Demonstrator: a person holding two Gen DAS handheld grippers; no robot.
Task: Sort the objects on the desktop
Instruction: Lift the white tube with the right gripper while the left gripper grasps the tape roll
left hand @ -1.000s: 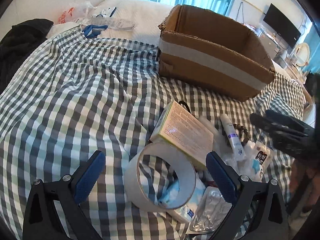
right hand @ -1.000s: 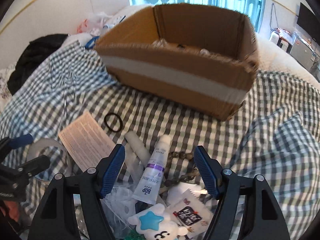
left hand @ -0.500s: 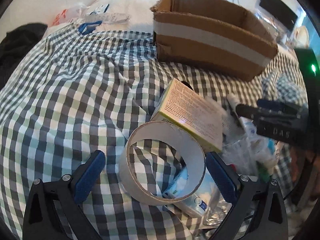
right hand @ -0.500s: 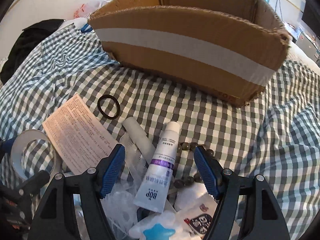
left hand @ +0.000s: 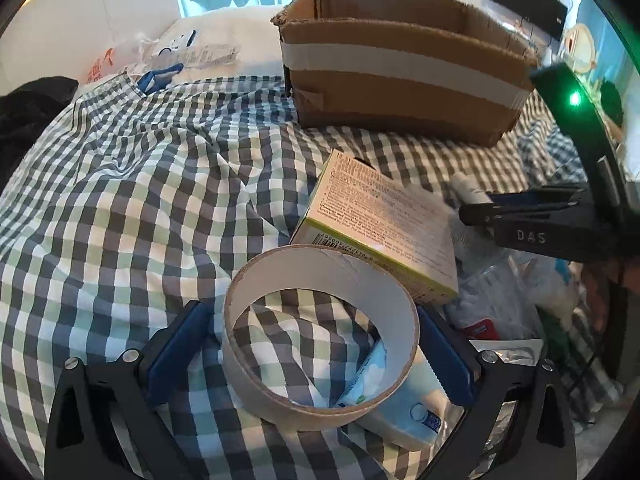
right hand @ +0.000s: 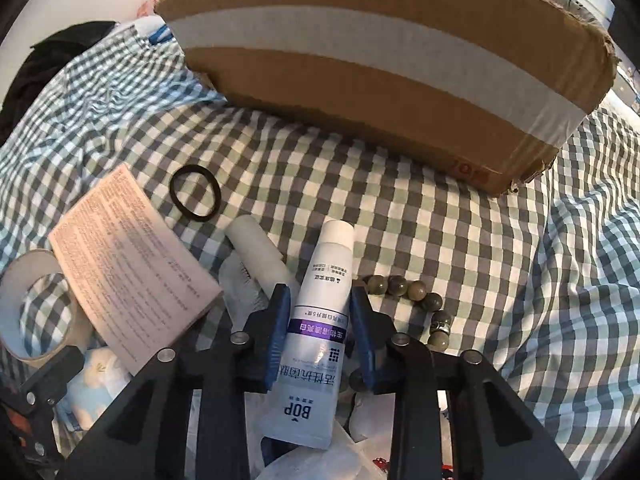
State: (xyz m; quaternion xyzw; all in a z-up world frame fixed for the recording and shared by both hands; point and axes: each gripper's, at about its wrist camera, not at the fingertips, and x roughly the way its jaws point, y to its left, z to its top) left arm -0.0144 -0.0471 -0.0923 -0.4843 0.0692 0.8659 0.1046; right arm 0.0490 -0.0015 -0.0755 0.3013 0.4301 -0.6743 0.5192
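The white BOP tube (right hand: 316,344) lies on the checked bedspread (right hand: 420,216) in the heap of small things at the near edge of the bed, its cap pointing toward the cardboard box (right hand: 384,68). The right hand-held gripper (right hand: 318,336) is clamped on it: both blue pads (right hand: 277,336) press against the tube's sides at about its middle.

Just left of the tube lies a second white tube (right hand: 256,252), and beyond that a black hair band (right hand: 195,193) lies flat on the cloth. Just right of the tube, a string of dull green beads (right hand: 416,296) curves toward the near edge. A flat printed carton (right hand: 128,272) lies to the left, tilted over other items.

The tape roll (left hand: 320,332) rests at the left end of the heap, touching the carton (left hand: 380,224) on its far side and propped on a pale blue packet (left hand: 400,400). The left hand-held gripper (left hand: 316,356) is spread wide around the roll; its blue pads (left hand: 176,352) stand at either side, the right one at or touching the roll's wall, the left one a little apart.

The cardboard box, banded with white tape, stands open toward the far side of the bed. Past the bedspread's far left corner are a white pillow (left hand: 236,36), plastic bags (left hand: 132,56) and dark clothing (left hand: 28,108).
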